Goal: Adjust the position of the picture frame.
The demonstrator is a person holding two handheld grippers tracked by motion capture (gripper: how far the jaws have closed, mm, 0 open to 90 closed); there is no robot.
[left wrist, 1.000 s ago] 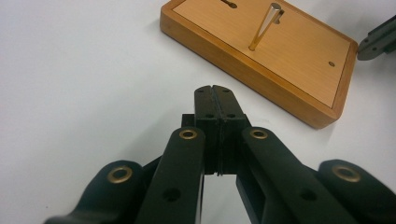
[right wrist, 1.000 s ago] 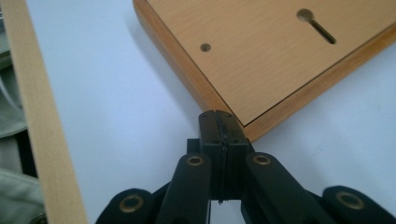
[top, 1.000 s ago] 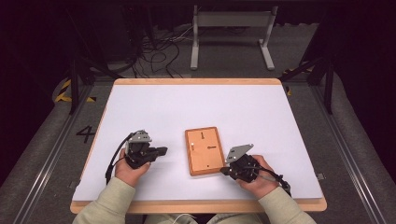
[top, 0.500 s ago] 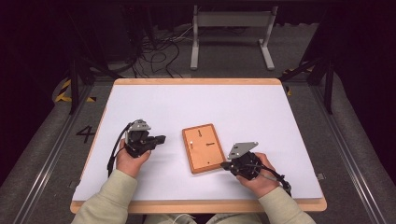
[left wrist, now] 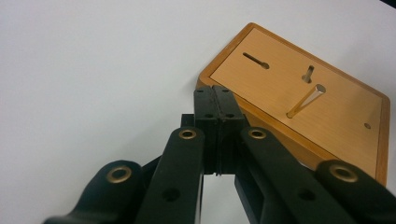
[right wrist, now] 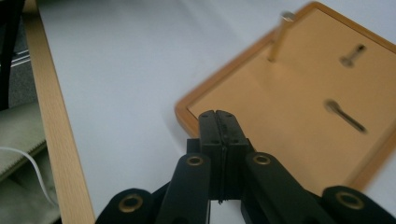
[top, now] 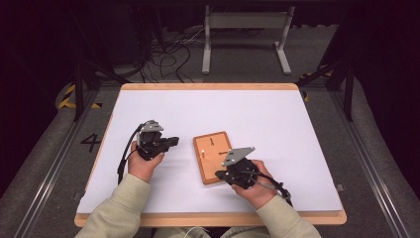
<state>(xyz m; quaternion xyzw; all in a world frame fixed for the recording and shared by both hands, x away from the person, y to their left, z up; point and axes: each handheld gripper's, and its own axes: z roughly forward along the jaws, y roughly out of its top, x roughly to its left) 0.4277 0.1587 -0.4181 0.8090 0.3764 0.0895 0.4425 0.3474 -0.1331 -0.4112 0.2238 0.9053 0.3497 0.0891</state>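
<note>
Wooden board (top: 212, 156) flanked by hand-held grippers (jaws together).

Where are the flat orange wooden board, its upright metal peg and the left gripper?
Flat orange wooden board (left wrist: 280, 84), left gripper view, bare top face.
Upright metal peg (left wrist: 306, 101), left gripper view, mid-shaft.
Left gripper (top: 173, 142), high view, shut jaw tips.

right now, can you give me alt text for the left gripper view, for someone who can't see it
The left gripper, its two black jaws shut together with nothing between them, points at the near corner of a flat orange-brown wooden board lying on a white table. A thin metal peg stands on the board, near two keyhole-shaped slots.
</note>
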